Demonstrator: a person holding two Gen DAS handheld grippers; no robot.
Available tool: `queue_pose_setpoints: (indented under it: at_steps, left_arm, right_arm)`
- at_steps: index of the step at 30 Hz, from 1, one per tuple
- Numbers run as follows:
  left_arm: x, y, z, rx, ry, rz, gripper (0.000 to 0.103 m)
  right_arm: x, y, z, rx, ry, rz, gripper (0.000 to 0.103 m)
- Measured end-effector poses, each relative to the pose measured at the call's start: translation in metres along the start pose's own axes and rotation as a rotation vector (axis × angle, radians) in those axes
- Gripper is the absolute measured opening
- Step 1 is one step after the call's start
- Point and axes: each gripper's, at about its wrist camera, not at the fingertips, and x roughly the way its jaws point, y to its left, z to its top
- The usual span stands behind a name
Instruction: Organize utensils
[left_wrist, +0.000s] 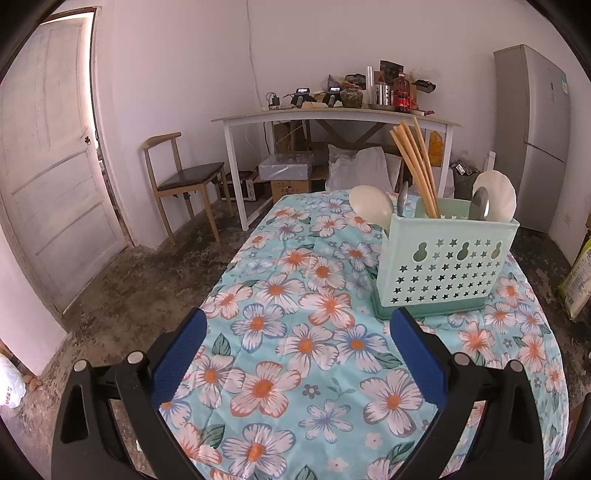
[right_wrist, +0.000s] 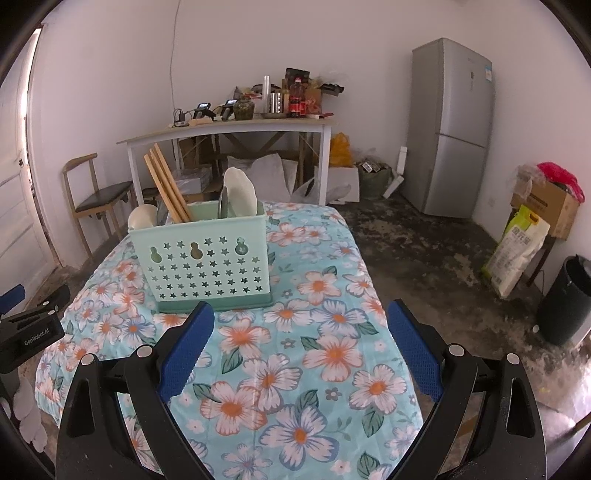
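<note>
A mint green utensil holder (left_wrist: 443, 266) with star-shaped holes stands on the flowered tablecloth (left_wrist: 295, 332). It holds wooden chopsticks (left_wrist: 415, 166), a white spoon (left_wrist: 371, 206), a metal spoon (left_wrist: 402, 197) and a white scalloped ladle (left_wrist: 496, 197). The holder also shows in the right wrist view (right_wrist: 207, 262), with the chopsticks (right_wrist: 166, 184) and ladle (right_wrist: 240, 192). My left gripper (left_wrist: 297, 325) is open and empty, in front and to the left of the holder. My right gripper (right_wrist: 301, 317) is open and empty, in front and to the right of the holder.
A white desk (left_wrist: 332, 118) with clutter stands at the back wall, a wooden chair (left_wrist: 184, 177) to its left. A grey fridge (right_wrist: 454, 129) stands at the right. A black bin (right_wrist: 565, 299), a sack (right_wrist: 517, 251) and boxes (right_wrist: 550, 206) line the right wall.
</note>
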Motion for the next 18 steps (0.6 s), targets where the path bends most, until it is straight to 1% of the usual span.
queue_pose_setpoints:
  at_steps: [18]
  left_arm:
    - [0.0022, -0.0088, -0.003, 0.04, 0.004, -0.027, 0.097]
  right_arm:
    - [0.0024, 0.0049, -0.0006, -0.007, 0.004, 0.005, 0.091]
